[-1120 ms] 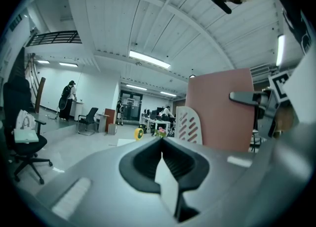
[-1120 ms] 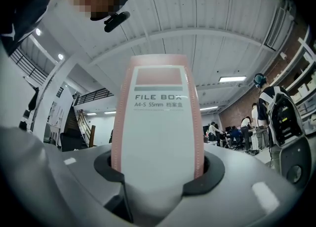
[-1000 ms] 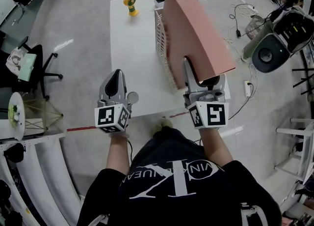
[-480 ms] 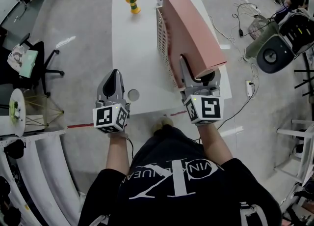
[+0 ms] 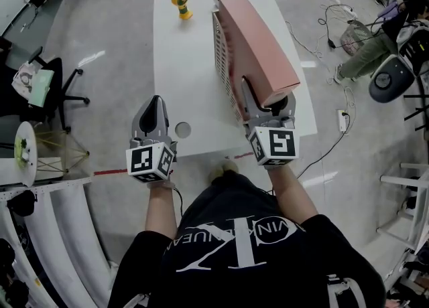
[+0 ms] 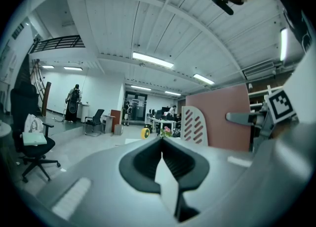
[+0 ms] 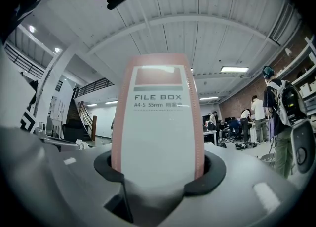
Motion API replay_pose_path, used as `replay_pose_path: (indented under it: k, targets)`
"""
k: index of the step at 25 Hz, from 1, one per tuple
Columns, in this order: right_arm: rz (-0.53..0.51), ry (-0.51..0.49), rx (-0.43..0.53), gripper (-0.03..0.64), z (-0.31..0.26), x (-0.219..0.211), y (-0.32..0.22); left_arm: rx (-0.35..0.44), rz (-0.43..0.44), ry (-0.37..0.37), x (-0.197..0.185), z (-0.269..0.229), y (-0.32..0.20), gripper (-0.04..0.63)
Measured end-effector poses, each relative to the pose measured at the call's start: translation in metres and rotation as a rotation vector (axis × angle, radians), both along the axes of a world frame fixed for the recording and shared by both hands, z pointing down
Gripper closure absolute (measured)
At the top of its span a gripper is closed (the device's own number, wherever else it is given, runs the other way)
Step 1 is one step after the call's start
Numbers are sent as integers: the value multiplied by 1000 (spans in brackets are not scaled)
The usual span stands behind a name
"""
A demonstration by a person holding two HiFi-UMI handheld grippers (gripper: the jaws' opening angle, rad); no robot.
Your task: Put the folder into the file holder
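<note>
Now grips the folder (image 5: 258,39) by its near end in the right gripper (image 5: 267,104), jaws wide, pressed on both faces. Points its long axis straight away, just beside the slotted wall of the holder (image 5: 219,45), possibly partly inside. Holds the left gripper (image 5: 155,104), jaws together, empty, farther off.
</note>
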State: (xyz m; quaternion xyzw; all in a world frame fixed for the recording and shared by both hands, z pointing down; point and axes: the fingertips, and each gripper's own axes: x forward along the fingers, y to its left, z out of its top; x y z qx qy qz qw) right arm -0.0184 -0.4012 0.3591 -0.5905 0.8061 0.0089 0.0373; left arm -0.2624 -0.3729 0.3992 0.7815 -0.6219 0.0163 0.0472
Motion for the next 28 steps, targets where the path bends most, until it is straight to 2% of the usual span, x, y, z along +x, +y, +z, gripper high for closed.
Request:
replay_pose_path:
  k: [12,28]
  targets:
    - [-9,16,-31,320,22,-5,1,-17,-6,-3,-3,10,10,595]
    - [-46,87,-101,298,44,-7,5,-39,-2,5,1,21,23,595]
